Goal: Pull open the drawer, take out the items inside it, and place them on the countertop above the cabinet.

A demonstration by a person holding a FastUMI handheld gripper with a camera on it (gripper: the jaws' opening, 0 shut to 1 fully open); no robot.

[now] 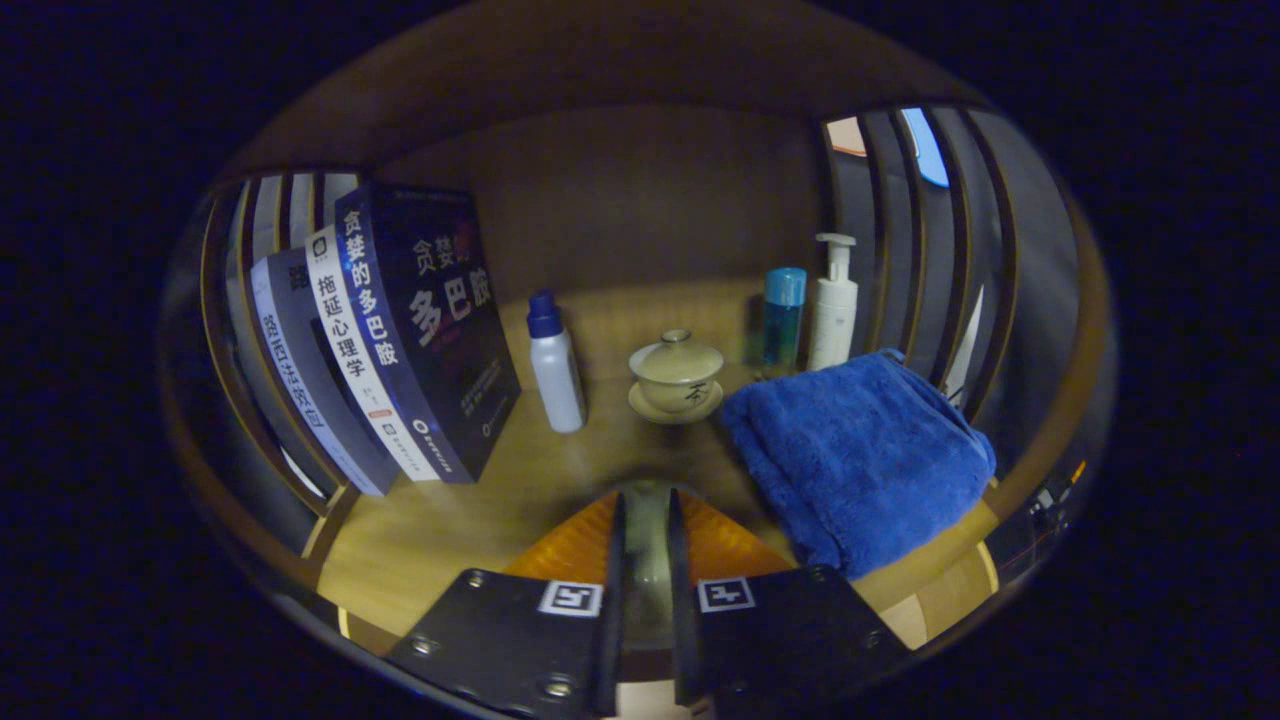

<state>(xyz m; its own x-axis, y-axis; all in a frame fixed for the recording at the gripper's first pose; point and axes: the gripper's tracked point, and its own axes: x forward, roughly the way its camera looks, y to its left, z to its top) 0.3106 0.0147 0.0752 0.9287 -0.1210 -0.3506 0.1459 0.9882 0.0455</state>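
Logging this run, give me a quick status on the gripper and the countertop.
Fingers nearly closed, something pale in the gap, grip unclear. Countertop ahead holds books, lidded cup, bottles. Blue towel close beside the fingers.

Read on the dark book [440, 330], spine and front cover alike: 贪婪的多巴胺, pale characters on the spine, larger pinkish ones on the cover; small print lower on the cover too fine to read. On the white-spined book [345, 340] just beside it: 拖延心理学, running down the spine. On the grey book [295, 370] next along: pale characters down the spine, too warped to read. On the lidded cup [677, 378]: one dark brushed character, not legible. On the gripper [645, 540]: a square black-and-white marker [570, 598] on one finger, a second marker [725, 594] on the other; fingers close together, narrow gap, grip not determinable.
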